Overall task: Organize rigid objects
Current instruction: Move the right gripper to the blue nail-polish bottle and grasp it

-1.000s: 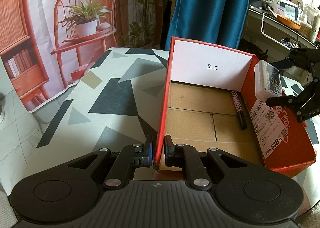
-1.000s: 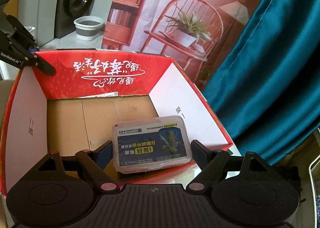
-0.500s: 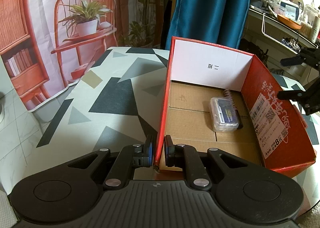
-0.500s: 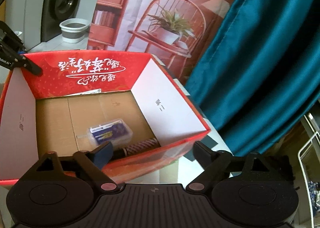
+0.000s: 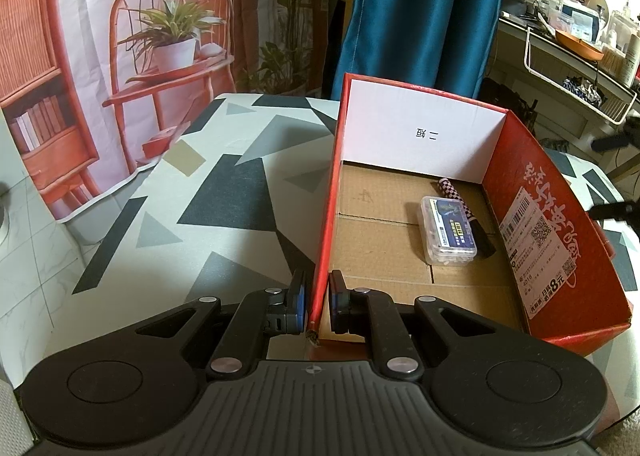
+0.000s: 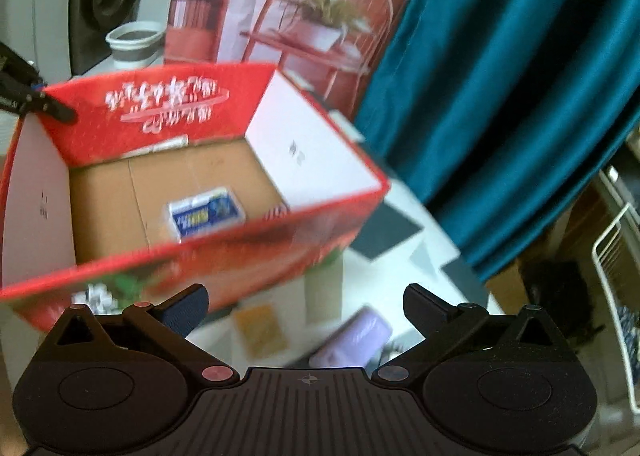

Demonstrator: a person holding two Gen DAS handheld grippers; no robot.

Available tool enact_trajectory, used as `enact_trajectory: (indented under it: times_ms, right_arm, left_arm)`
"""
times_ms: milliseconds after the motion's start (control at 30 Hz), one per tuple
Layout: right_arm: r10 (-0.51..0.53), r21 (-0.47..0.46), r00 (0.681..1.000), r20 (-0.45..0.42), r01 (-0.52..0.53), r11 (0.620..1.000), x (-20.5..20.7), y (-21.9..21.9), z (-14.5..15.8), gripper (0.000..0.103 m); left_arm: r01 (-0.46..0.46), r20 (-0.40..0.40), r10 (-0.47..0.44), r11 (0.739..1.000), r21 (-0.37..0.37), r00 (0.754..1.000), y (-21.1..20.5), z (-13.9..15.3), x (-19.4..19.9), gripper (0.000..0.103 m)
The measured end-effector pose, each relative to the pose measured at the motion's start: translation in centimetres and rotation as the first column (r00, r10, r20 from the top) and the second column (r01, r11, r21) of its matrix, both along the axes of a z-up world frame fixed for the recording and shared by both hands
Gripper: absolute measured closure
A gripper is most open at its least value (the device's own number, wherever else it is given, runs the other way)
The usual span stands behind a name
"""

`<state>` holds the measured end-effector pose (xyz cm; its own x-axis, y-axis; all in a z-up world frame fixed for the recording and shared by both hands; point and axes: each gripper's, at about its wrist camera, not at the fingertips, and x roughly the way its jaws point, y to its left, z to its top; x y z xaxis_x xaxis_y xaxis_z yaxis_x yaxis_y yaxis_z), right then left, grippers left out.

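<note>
now the clear plastic case (image 5: pixel 448 230) lies on the red box (image 5: pixel 532 192) floor beside the checkered pen (image 5: pixel 450 187), where a second ago the right claw (image 6: pixel 306 306) carried it; that claw is opening, empty, while the left claw (image 5: pixel 316 296) stays pinched on the box's wall on the desk (image 5: pixel 224 192)

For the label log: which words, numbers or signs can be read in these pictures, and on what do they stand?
"8元": white sticker on the red box wall, beside barcode and QR codes.
"二 短", upside down: box's white end wall.
White calligraphy on the red wall: unreadable.
Clear plastic case label: too small.
</note>
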<state>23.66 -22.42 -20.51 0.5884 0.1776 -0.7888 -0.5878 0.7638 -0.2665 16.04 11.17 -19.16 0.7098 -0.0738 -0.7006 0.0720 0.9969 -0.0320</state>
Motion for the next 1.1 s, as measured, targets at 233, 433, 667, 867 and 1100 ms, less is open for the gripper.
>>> enact_trajectory:
  times_ms: [233, 433, 667, 867, 1100]
  right_arm:
    - [-0.108, -0.039, 0.989, -0.099, 0.104, 0.994, -0.7, -3.9, -2.9, 0.001]
    - [-0.171, -0.135, 0.965, -0.199, 0.146, 0.980, -1.2, -5.8, -5.4, 0.000]
    - [-0.187, -0.026, 0.956, -0.225, 0.186, 0.982, -1.3, -6.0, -5.8, 0.007]
    - [-0.186, -0.005, 0.946, -0.266, 0.191, 0.982, -0.4, -5.2, -7.0, 0.025]
    - [-0.209, 0.019, 0.937, -0.278, 0.223, 0.975, 0.2, -4.4, -8.3, 0.047]
  left_arm:
    - [-0.001, 0.000, 0.001, 1.000, -0.002, 1.000, 0.0, 0.0, 0.1, 0.089]
    - [-0.002, 0.000, 0.002, 1.000, -0.001, 1.000, 0.0, 0.0, 0.1, 0.089]
    - [-0.003, -0.001, 0.003, 1.000, 0.002, 1.000, 0.0, 0.1, 0.1, 0.089]
    - [-0.004, -0.002, 0.004, 1.000, 0.004, 1.000, -0.1, 0.1, 0.1, 0.089]
    - [-0.004, -0.002, 0.004, 1.000, 0.004, 1.000, -0.1, 0.1, 0.1, 0.089]
